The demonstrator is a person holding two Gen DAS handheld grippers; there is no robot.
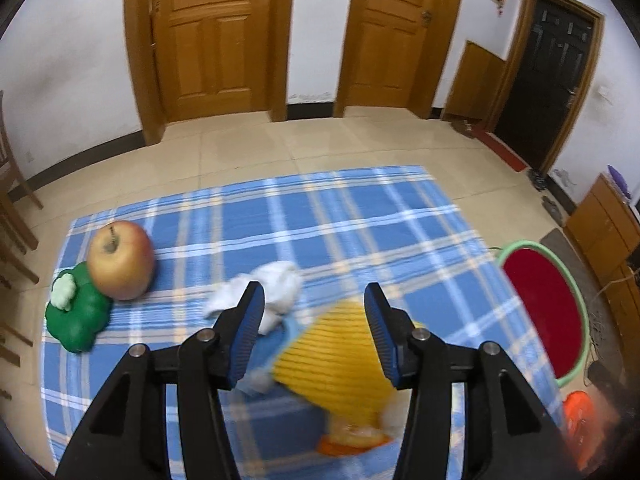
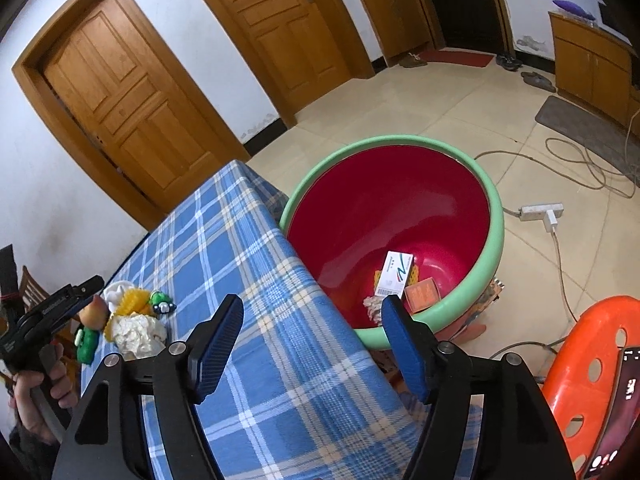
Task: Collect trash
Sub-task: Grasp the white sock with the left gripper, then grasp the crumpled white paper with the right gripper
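Observation:
My left gripper (image 1: 313, 292) is open over the blue plaid tablecloth (image 1: 360, 220). Below and between its jaws lies a yellow ribbed toy (image 1: 336, 360), with no pad pressing on it. A crumpled white tissue (image 1: 280, 280) sits just beyond the left finger. My right gripper (image 2: 313, 304) stands open and empty above the table's edge. Beyond it is the red basin with a green rim (image 2: 496, 240). The basin holds a white box (image 2: 396, 272), an orange box (image 2: 422, 294) and a paper wad (image 2: 372, 306). Another crumpled paper (image 2: 138, 334) lies on the cloth at the left.
An apple (image 1: 120, 264) and a green toy (image 1: 76, 320) rest at the cloth's left end. An orange stool (image 2: 580, 360) stands right of the basin, with cables and a power strip (image 2: 540, 212) on the floor. A hand (image 2: 36, 388) holds the left tool's handle. A phone (image 2: 616, 412) is at the right edge.

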